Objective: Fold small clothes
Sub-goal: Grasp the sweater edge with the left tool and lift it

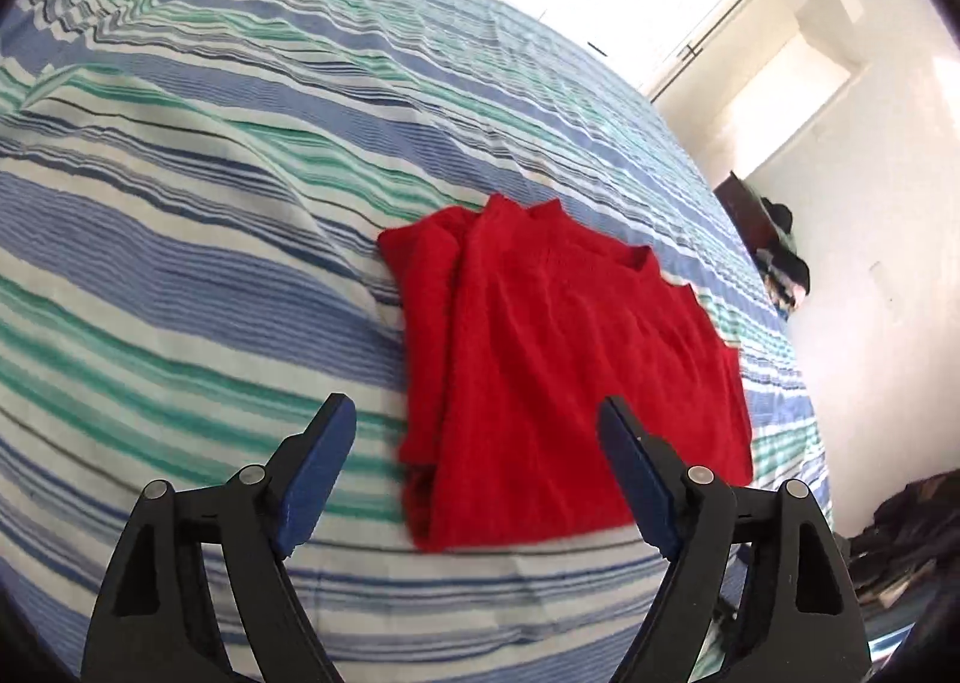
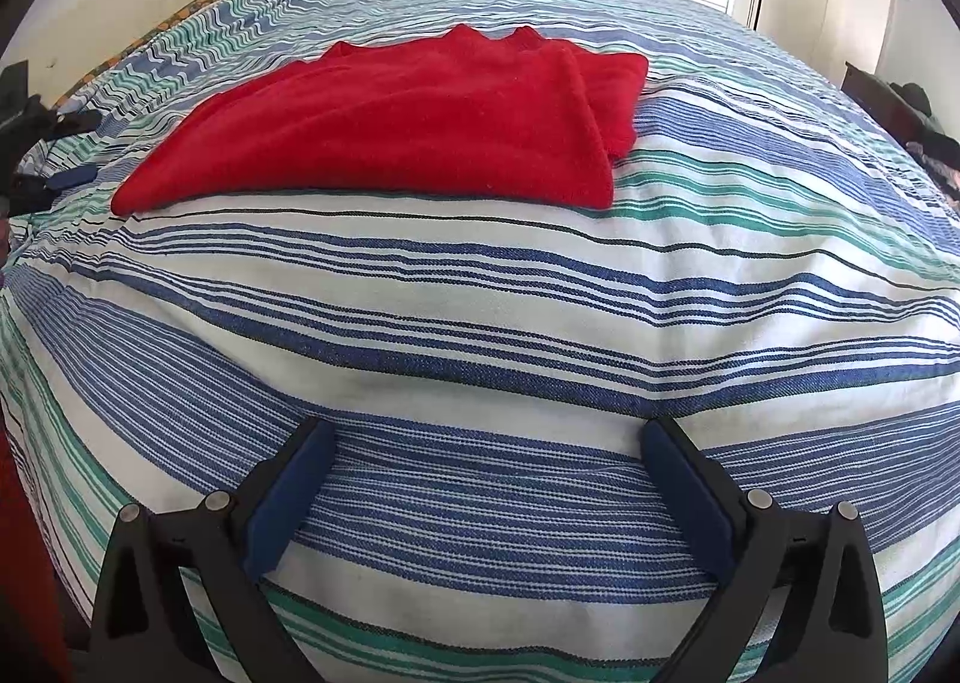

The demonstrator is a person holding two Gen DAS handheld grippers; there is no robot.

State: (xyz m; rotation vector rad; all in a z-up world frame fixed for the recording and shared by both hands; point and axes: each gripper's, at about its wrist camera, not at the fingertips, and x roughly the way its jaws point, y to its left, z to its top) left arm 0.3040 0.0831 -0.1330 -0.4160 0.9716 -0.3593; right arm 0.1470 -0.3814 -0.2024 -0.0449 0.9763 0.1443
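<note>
Red knit sweater [image 1: 570, 359] is lying partly folded on the striped bedspread [image 1: 180, 263], and we're hovering over it with both tools empty. In the right wrist view it's sitting toward the far half of the bed, with one side already flapped over the body so there's a doubled layer along its right edge [image 2: 594, 101], and a ribbed collar poking up at the far edge.

We're holding the left gripper [image 1: 474, 473] with its jaws standing wide, nothing between the blue pads, aimed down at the near hem of the sweater but not touching it. We're keeping the right gripper [image 2: 486, 479] wide too, parked over bare bedspread well short of the garment.

Handling-wise, we're guessing this thing is soft, floppy and fairly light, with a fuzzy knit that should grab the pads nicely rather than slip. It's going to sag and stretch if we're lifting it from one point only, and the bedding underneath is soft, so we're risking pinching the cover along with it.

Best bet, we're thinking: take the hem corners, one per gripper, biting through all the layers at the doubled edge so the earlier flap isn't sliding open, then carry the hem up toward the collar.
</note>
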